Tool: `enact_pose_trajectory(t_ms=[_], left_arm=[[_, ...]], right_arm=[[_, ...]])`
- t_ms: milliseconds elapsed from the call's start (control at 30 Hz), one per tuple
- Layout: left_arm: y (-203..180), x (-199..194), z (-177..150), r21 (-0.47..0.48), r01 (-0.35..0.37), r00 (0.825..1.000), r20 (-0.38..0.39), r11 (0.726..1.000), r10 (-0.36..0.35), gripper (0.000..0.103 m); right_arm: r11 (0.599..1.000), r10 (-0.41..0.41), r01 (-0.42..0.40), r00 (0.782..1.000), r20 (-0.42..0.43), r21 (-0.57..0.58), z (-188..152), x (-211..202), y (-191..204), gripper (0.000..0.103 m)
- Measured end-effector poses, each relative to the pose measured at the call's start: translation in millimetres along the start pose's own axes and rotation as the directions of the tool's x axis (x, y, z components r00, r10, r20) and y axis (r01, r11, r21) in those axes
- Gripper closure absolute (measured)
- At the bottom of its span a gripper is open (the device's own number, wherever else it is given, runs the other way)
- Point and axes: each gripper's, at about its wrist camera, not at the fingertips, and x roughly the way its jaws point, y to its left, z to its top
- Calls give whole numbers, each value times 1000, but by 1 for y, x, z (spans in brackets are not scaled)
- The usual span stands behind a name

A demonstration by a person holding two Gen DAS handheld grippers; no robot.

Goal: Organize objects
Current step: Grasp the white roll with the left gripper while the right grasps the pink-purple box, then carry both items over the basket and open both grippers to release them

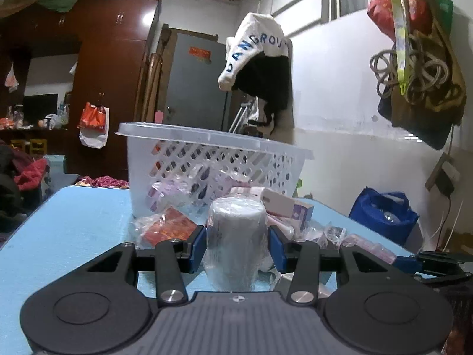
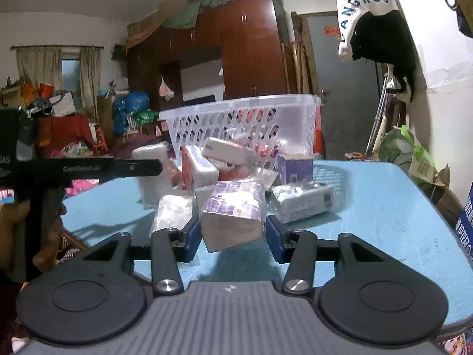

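Observation:
My left gripper (image 1: 236, 247) is shut on an upright white roll wrapped in clear plastic (image 1: 235, 236), on the blue table (image 1: 74, 230). Behind it stands a white lattice basket (image 1: 212, 159) holding packets, with a red packet (image 1: 170, 227) and a pink and purple box (image 1: 291, 208) at its foot. My right gripper (image 2: 232, 236) is shut on a purple-patterned tissue pack (image 2: 233, 214), held tilted just above the table (image 2: 384, 207). The basket (image 2: 245, 124) shows behind a heap of boxes and packs (image 2: 224, 159). The left gripper (image 2: 88, 168) shows at the left.
A purple box (image 2: 295, 168) and a clear-wrapped pack (image 2: 304, 198) lie right of my held pack. A white wrapped pack (image 2: 173, 210) lies left of it. A blue bag (image 1: 384, 213) sits beyond the table's right edge. Bags hang on the wall (image 1: 419, 59).

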Motion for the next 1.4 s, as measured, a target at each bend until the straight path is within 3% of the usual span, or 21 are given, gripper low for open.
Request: enact_pose_trajectory(t_ms=[133, 367, 533, 633, 733, 800, 900, 933, 1000, 1033, 1167, 1200, 1233, 1400], left_arm=[[9, -8, 0, -27, -7, 1000, 8, 1000, 7, 54], [20, -11, 22, -74, 48, 998, 40, 996, -46, 54], [27, 7, 89, -93, 79, 994, 86, 993, -71, 54], [32, 36, 138, -145, 89, 994, 69, 985, -80, 54], [30, 70, 168, -135, 3, 1000, 30, 991, 1, 54], [32, 90, 172, -142, -40, 999, 1, 989, 41, 54], [36, 117, 168, -144, -82, 996, -43, 986, 77, 50], [39, 123, 166, -138, -107, 993, -64, 985, 99, 39], [45, 135, 161, -138, -139, 986, -114, 981, 124, 33], [48, 133, 158, -142, -134, 986, -119, 981, 117, 33], [47, 89, 146, -146, -40, 999, -10, 988, 39, 31], [42, 76, 140, -135, -21, 1000, 14, 991, 23, 24], [35, 64, 131, -123, -8, 999, 30, 992, 11, 17], [-9, 8, 53, -39, 63, 998, 27, 997, -62, 14]], right_arm=[[1000, -8, 7, 1000, 25, 9, 4, -2, -3, 52], [1000, -17, 19, 995, 99, -16, 29, 3, -1, 53], [999, 29, -24, 988, 152, -34, 97, 27, -6, 53], [995, 5, 9, 989, 147, -97, 143, 57, -3, 53], [981, -59, 75, 994, 87, -181, 169, 98, 2, 53], [980, -59, 65, 998, 37, -187, 173, 121, -1, 53], [980, -64, 61, 998, -11, -189, 170, 142, -5, 49], [977, -89, 85, 996, -13, -195, 169, 145, -4, 45], [973, -112, 110, 994, 3, -203, 161, 137, -4, 5], [975, -93, 93, 996, 8, -202, 157, 128, -4, 0], [986, -75, 84, 995, 68, -147, 142, 85, -14, 0], [988, -65, 73, 996, 64, -135, 137, 76, -18, 0], [990, -57, 62, 997, 43, -127, 126, 67, -23, 0], [992, -106, 94, 983, -151, -84, 65, 64, -50, 0]])
